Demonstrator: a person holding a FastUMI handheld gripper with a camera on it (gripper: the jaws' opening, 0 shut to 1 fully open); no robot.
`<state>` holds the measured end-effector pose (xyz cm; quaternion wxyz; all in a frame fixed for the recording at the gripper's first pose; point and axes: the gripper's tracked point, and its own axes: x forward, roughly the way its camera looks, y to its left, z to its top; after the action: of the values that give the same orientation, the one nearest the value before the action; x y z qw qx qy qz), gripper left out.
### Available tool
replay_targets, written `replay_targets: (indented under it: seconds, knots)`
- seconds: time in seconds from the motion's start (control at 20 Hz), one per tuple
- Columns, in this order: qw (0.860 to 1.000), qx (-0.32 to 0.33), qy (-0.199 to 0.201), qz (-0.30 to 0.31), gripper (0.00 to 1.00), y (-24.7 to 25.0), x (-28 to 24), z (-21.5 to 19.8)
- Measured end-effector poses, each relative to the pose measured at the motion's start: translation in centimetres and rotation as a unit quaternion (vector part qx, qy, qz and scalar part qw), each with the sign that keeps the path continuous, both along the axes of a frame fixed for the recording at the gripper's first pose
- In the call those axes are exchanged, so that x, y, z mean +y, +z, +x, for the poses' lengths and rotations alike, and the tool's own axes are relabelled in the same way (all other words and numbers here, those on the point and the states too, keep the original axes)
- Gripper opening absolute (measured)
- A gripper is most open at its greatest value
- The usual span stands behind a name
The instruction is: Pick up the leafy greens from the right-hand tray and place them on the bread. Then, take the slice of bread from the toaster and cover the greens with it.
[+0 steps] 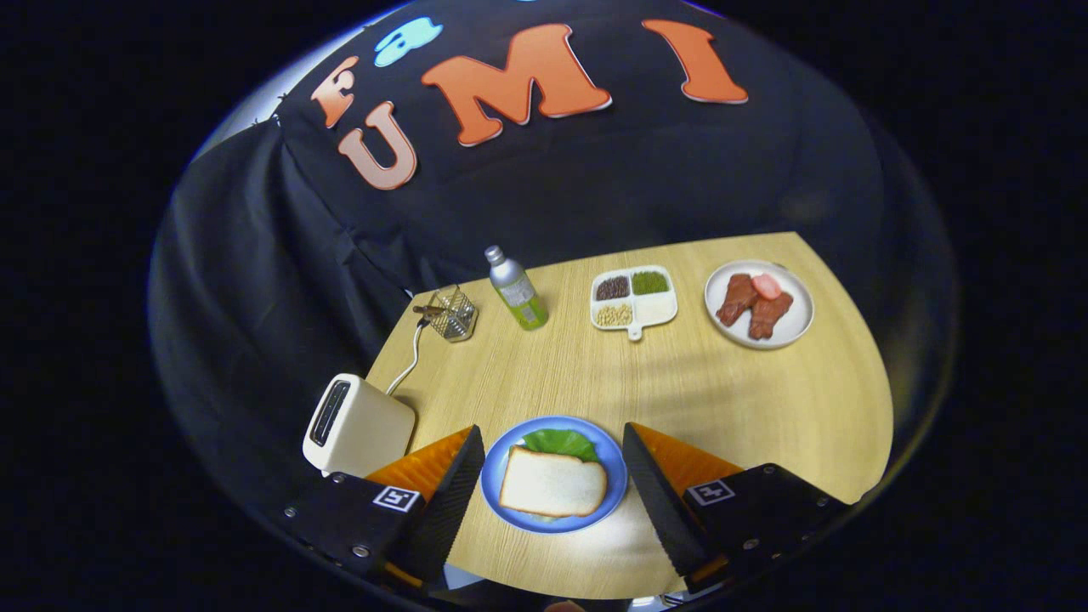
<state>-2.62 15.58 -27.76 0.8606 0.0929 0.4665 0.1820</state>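
Fingers (442, 501) of the gripper (551, 489) are standing wide apart, flanking the round blue plate (614, 476) where a white bread slice (552, 484) is covering green leafy greens (559, 442).

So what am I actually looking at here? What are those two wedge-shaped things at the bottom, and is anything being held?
Those wedges are the two fingers of a hand-held gripper, a tool a person carries; the camera rides on it and looks forward along the fingers. They stand wide open and hold nothing. Between them sits a round blue plate with a white bread slice lying over a green lettuce leaf. Beside one finger is a cream toaster with its cord. Beyond, on the pale wooden table, stand a wire basket, a silver bottle with a green label, a white divided tray of beans and seeds and a white plate of brown meat pieces.
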Motion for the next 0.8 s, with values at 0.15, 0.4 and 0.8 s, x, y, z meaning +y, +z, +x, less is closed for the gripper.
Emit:
replay_targets:
  seconds: [0.15,0.4,0.8]
  knots:
    - [0.998,-0.07,-0.005,-0.003,0.99,5.3,-0.7,1.7]
    - [0.974,-0.222,-0.024,-0.024,0.99,16.0,-3.0,4.1]
    - [0.92,-0.382,-0.073,-0.055,0.98,28.5,-7.2,3.5]
